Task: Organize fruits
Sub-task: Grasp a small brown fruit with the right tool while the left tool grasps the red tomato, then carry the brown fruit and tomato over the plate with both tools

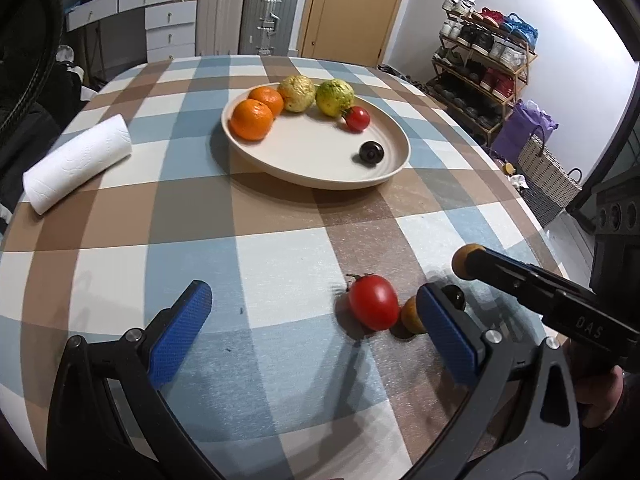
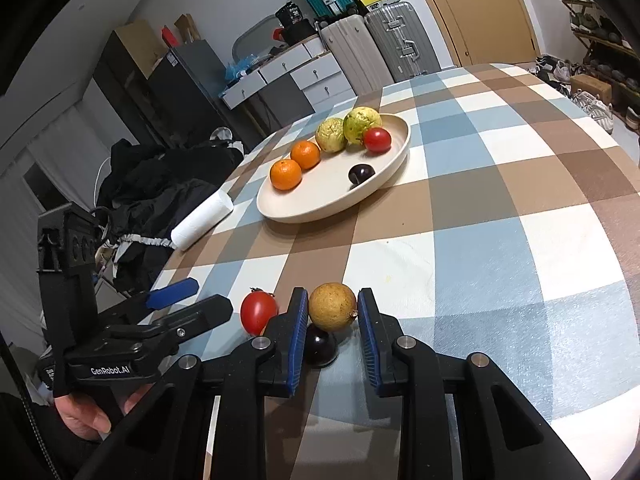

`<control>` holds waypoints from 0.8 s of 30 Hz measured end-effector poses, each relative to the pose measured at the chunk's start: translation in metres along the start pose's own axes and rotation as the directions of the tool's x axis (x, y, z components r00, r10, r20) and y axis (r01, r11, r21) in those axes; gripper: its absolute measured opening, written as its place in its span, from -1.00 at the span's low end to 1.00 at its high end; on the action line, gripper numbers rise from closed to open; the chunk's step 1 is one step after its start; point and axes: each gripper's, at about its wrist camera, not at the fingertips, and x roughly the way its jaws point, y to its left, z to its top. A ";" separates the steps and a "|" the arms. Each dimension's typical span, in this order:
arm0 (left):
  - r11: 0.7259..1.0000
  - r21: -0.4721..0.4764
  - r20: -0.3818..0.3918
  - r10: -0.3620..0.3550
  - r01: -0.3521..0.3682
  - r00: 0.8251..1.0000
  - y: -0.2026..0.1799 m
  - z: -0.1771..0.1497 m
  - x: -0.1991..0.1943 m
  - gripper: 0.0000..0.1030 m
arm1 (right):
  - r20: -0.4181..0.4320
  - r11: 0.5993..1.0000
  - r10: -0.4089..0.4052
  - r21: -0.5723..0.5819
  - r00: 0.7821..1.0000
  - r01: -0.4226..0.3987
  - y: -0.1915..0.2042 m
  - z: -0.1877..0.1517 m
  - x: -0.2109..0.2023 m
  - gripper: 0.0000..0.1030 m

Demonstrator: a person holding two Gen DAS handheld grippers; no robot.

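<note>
Brown fruit [image 2: 332,305], small and round with no long axis to speak of, sits between the pads of the right tongs [image 2: 333,318], which are closed on it. It appears raised just clear of the desk [image 2: 500,216], at the near edge. The plate [image 2: 394,168] lies ahead of these tongs and a little to the left, well apart, so the carry would run forward across the checked cloth. The plate's near half is bare and looks the likely spot. The left tongs [image 1: 314,294] stand wide open and empty beside the right ones. They are the nearer to the loose tomato [image 1: 374,307], which lies ahead between their fingers, toward the right one. On the plate I count two oranges [image 2: 286,174], two yellow-green fruits [image 2: 331,135], one tomato and one dark plum [image 2: 361,173]. Off the plate there is one tomato, one dark plum [image 2: 320,347] just under the held fruit, and, in the left view only, one second brown fruit [image 1: 411,315] touching the tomato. One paper roll [image 1: 78,162] lies to the left of the plate.
</note>
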 end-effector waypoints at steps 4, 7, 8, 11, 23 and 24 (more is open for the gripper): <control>0.999 -0.020 -0.028 -0.050 0.050 0.998 0.000 0.001 0.006 0.96 | 0.011 1.000 0.007 0.012 1.000 -0.007 -0.004 0.001 -0.003 -0.50; 0.997 -0.034 -0.033 -0.076 0.075 0.997 0.002 0.004 0.008 0.66 | 0.010 1.000 0.019 0.019 1.000 -0.019 -0.006 0.002 -0.003 -0.50; 0.995 -0.037 -0.042 -0.091 0.090 0.995 0.002 0.005 0.009 0.57 | 0.010 1.000 0.023 0.021 1.000 -0.023 -0.006 0.001 -0.003 -0.50; 0.990 -0.060 -0.066 -0.134 0.130 0.989 0.004 0.006 0.013 0.29 | 0.013 0.999 0.030 0.020 0.999 -0.031 -0.006 0.001 -0.003 -0.50; 0.971 -0.089 -0.135 -0.233 0.223 0.963 -0.007 0.005 0.024 -0.52 | 0.016 0.998 0.058 0.039 0.998 -0.059 -0.011 0.002 -0.004 -0.50; 0.970 -0.092 -0.136 -0.237 0.226 0.962 -0.008 0.005 0.024 -0.52 | 0.016 0.998 0.059 0.036 0.998 -0.059 -0.010 0.002 -0.005 -0.50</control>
